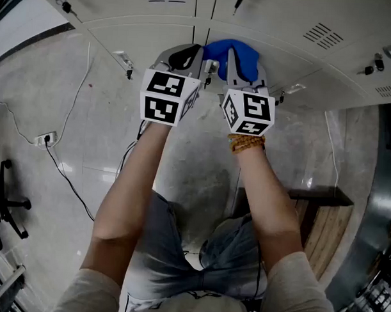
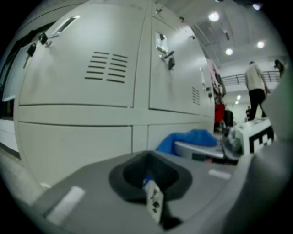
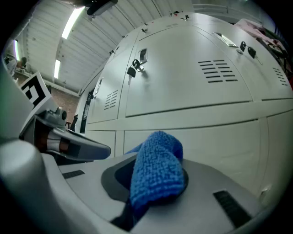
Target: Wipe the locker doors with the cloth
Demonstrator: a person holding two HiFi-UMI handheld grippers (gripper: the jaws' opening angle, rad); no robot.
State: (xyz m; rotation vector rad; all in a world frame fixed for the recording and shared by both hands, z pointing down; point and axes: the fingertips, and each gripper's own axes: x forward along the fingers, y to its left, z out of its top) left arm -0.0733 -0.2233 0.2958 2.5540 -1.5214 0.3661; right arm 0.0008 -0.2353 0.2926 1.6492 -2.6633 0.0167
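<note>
Right claw [image 1: 242, 65] closed on the blue cloth [image 3: 155, 169], whose bunched fabric we see held just before the grey locker doors [image 3: 183, 87] — contact with the door is unclear. The left claw [image 1: 189, 59], close beside the right one, is shut, pinching a small white tag [image 2: 154, 203] — possibly the cloth's label. Both forearms reach forward over the floor [image 1: 87, 135].

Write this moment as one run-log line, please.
right gripper: jaws shut on blue cloth | left gripper: jaws shut on small white tag | position: near locker doors, contact unclear
</note>
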